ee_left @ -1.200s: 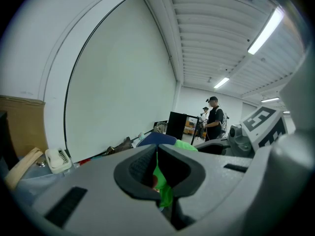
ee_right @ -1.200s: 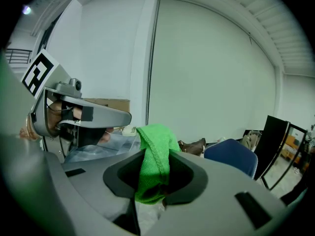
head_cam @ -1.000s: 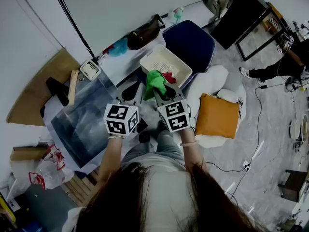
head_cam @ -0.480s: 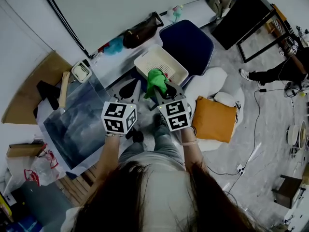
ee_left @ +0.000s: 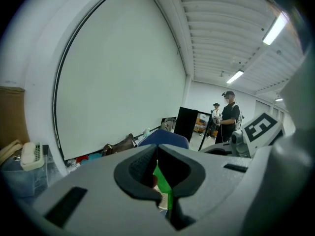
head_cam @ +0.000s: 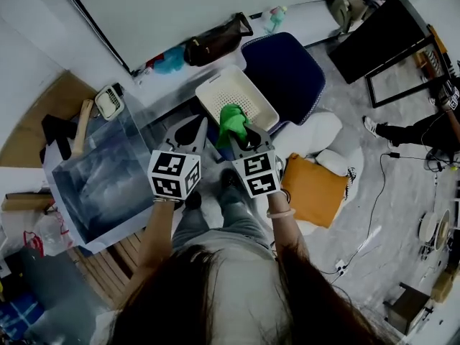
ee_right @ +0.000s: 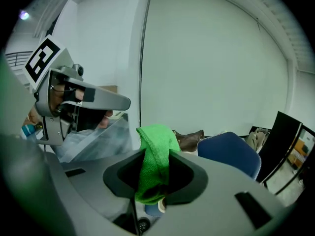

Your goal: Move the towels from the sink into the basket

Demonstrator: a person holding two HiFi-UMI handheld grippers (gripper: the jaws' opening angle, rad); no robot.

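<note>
My right gripper [head_cam: 241, 134] is shut on a green towel [head_cam: 231, 118], which bunches up out of the jaws just above the near edge of the white perforated basket [head_cam: 224, 92]. In the right gripper view the green towel [ee_right: 155, 141] fills the gap of the right gripper [ee_right: 157, 157] and folds over above it. My left gripper [head_cam: 192, 131] is beside it on the left, shut with nothing held, between the basket and the clear sink basin [head_cam: 100, 182]. In the left gripper view the left gripper [ee_left: 156, 154] shows only a thin slit, with the towel's green [ee_left: 165, 187] behind.
A blue chair [head_cam: 282, 70] stands right behind the basket. An orange cushion [head_cam: 313, 189] on white padding lies to the right. A brown bag [head_cam: 213, 45] sits by the wall, a black cabinet [head_cam: 374, 27] at the far right. A person [ee_left: 229, 119] stands farther off.
Both grippers have moved forward and down toward the basket, the right one carrying the green towel. The red cloth seen in the basket a second ago is hidden now.
</note>
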